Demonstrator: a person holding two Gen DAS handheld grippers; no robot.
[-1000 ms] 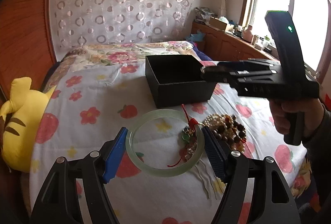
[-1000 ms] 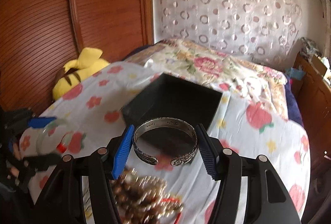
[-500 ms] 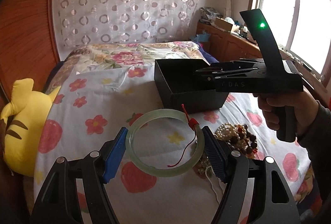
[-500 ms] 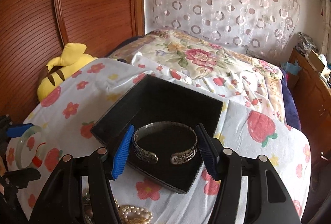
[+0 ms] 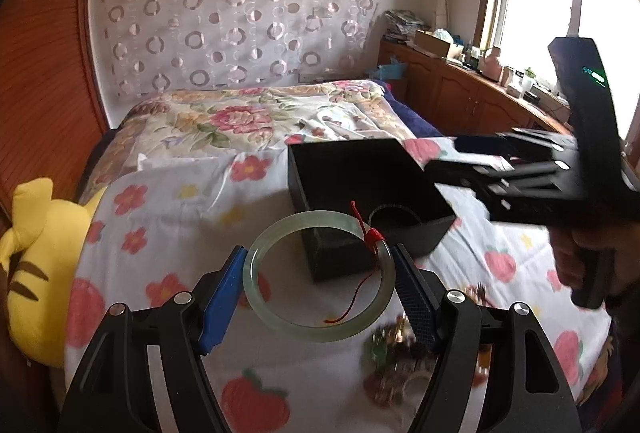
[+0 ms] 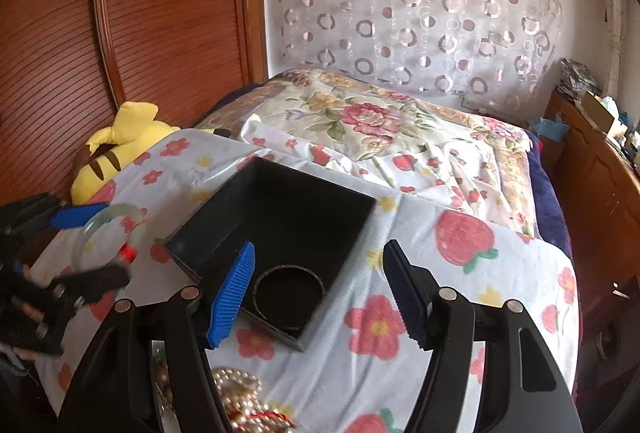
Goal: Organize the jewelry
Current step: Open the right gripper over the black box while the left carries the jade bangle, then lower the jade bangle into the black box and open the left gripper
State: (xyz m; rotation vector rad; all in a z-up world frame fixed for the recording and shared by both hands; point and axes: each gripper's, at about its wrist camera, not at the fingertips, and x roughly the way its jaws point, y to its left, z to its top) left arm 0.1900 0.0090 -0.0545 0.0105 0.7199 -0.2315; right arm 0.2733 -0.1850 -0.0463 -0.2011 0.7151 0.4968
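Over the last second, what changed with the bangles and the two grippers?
The right gripper let go of the silver bangle, which now lies inside the black box; its jaws are opening, empty. The left gripper carried the jade bangle toward the box, still clamped on it.

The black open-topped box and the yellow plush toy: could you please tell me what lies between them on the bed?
Only bare flower-and-strawberry bedsheet separates the black open-topped box from the yellow plush toy, shown in the right wrist view.

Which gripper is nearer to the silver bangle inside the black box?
Right. The right gripper hangs directly over the silver bangle, jaws opening, empty. The left gripper, gripping the jade bangle, is beside the black box.
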